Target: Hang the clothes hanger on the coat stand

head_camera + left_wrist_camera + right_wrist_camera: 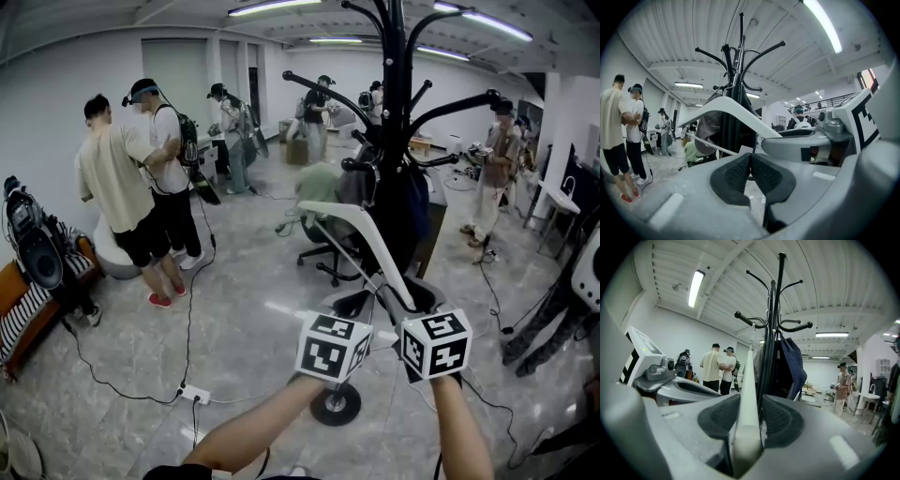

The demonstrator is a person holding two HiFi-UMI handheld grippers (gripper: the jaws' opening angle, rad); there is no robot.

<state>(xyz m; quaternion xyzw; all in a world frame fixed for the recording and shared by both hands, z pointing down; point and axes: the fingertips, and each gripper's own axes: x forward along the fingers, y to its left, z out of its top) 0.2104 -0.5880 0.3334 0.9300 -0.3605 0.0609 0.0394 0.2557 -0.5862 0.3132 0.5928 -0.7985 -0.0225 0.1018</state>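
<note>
1. Apparently the hanging itself is nearly done. The white clothes hanger [749, 380] is up against the black coat stand [394, 94]. In the right gripper view its thin hook [752, 333] rises to one of the stand's lower curved pegs [750, 320] and seems to sit over it, though the contact is too small to be sure.
2. The right gripper [751, 417] has its jaws apart. The hanger's end lies edge-on between the pads, with a narrow gap showing on one side, so nothing is clamped. I judge that the peg, not the gripper, now bears the hanger.
3. The left gripper [750, 161] has its jaws together with nothing between them. In the head view it sits just beside the right one and takes no part in holding the hanger.
4. The hanger hangs on the near side of the stand, in front of the dark clothes on it and beside a navy garment [792, 362].
5. What is left, as I read it, is small: slide the right gripper back off the hanger's end without knocking it. Then see that the hanger hangs freely from the peg.
</note>
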